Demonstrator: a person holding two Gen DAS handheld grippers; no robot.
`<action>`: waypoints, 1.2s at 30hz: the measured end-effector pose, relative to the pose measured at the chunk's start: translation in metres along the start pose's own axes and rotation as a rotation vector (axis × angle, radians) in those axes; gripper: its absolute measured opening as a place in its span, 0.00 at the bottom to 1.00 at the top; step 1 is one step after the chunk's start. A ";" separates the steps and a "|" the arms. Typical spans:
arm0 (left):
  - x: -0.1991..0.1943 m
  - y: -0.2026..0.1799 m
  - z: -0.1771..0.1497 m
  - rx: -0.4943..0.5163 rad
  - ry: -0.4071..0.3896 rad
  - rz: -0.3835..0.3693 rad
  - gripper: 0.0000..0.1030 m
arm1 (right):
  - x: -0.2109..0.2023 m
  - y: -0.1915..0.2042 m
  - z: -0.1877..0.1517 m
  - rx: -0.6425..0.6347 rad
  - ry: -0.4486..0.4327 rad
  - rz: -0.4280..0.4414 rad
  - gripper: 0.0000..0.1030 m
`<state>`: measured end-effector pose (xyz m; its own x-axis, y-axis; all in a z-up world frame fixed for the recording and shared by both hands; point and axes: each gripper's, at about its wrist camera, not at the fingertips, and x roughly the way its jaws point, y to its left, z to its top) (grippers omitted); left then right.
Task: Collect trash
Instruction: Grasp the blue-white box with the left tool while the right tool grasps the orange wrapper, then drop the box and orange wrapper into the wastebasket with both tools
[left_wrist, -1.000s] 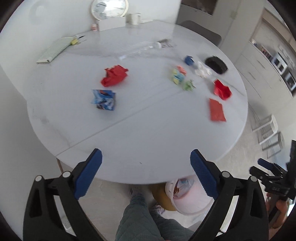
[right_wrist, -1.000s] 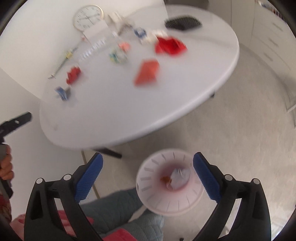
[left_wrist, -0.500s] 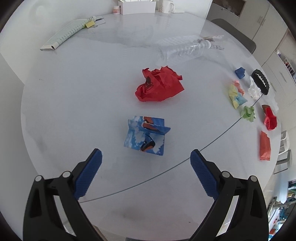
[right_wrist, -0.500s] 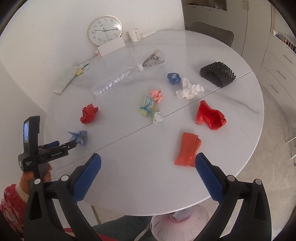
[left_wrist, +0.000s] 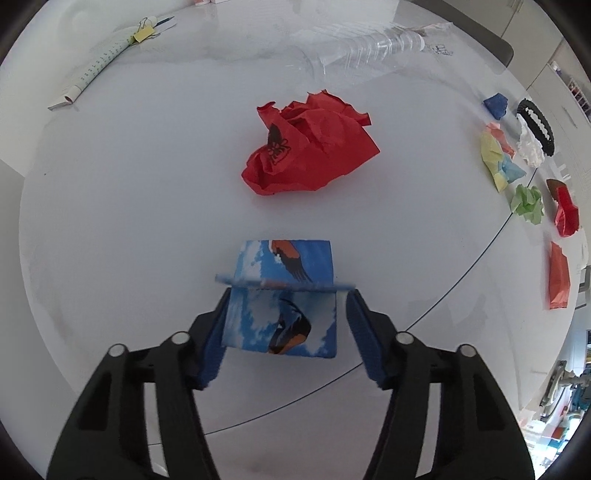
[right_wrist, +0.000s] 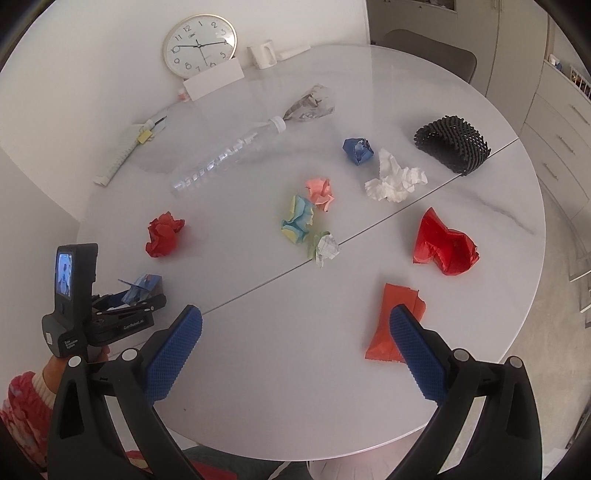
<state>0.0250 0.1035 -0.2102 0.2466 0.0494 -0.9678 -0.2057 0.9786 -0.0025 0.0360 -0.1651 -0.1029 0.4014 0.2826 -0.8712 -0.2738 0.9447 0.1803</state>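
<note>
**Left claw closing around the blue printed paper**

We read "GenRobot.AI" on the left gripper (right_wrist: 142, 295); its jaws were closing with the folded blue bird-print paper (left_wrist: 286, 299) between them on the white table (left_wrist: 110, 221), the left pad touching, the right just apart. Our right gripper (right_wrist: 291, 354) hung released above the table edge, over an orange wrapper (right_wrist: 391, 321). We counted two red crumpled sheets (right_wrist: 164, 236) (right_wrist: 445, 247), one clear bottle (right_wrist: 225, 157), one clock (right_wrist: 199, 46).

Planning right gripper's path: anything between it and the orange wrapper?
Nothing: bare table between the open right gripper and the orange wrapper, whose near edge its right finger overlaps. Right wrist view.
</note>
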 end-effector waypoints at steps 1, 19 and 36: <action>0.002 -0.001 0.001 0.003 0.004 -0.003 0.47 | 0.000 -0.001 0.000 0.002 -0.001 -0.003 0.98; -0.067 -0.082 -0.021 0.180 -0.090 -0.148 0.47 | 0.046 -0.104 -0.048 0.247 0.086 -0.143 0.98; -0.091 -0.153 -0.066 0.492 -0.107 -0.218 0.47 | 0.070 -0.087 -0.054 0.176 0.081 -0.235 0.43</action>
<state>-0.0284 -0.0639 -0.1382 0.3339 -0.1699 -0.9272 0.3215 0.9452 -0.0575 0.0406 -0.2368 -0.2048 0.3629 0.0451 -0.9307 -0.0228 0.9990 0.0395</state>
